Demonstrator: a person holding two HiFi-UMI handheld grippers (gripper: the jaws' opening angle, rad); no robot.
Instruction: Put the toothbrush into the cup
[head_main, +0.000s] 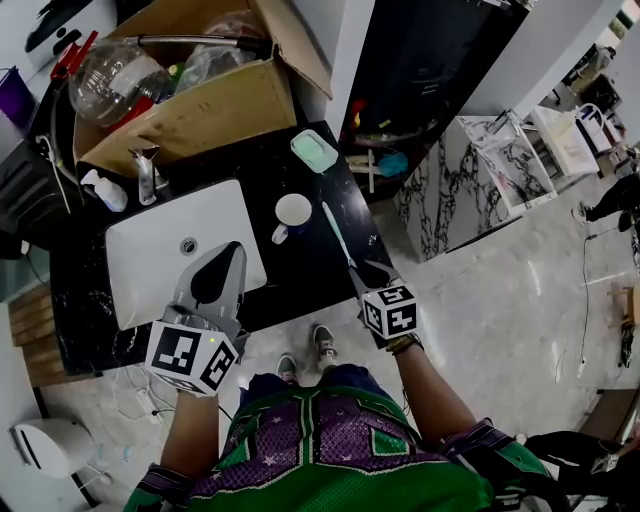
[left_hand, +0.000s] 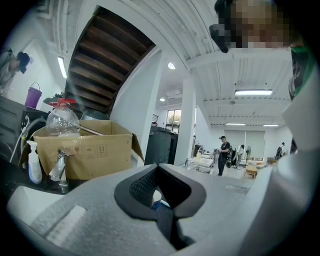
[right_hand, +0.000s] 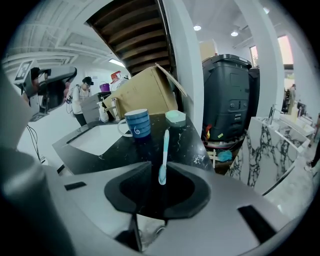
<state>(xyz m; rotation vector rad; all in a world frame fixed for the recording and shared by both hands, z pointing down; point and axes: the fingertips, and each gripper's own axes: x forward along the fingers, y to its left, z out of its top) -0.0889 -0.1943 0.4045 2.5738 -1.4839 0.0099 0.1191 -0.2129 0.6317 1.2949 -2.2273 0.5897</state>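
Left of the cup (head_main: 293, 211), the left gripper (head_main: 236, 250) hovers over the white basin (head_main: 150, 260), clenched on nothing. Behind and left of the cup, a cardboard box (head_main: 200, 115) bears printed handling symbols, too small to read. The cup is blue-striped with a white curl like a 6. Just right of it the toothbrush (head_main: 338, 236) lies on the black counter (head_main: 300, 280), and the right gripper (head_main: 368, 270) is released, jaws parted round the end farthest from the cup

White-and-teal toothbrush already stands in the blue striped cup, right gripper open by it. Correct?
No: the white-and-teal toothbrush lies flat on the black countertop, outside the blue striped cup, as the right gripper view shows. The right gripper is open by it.
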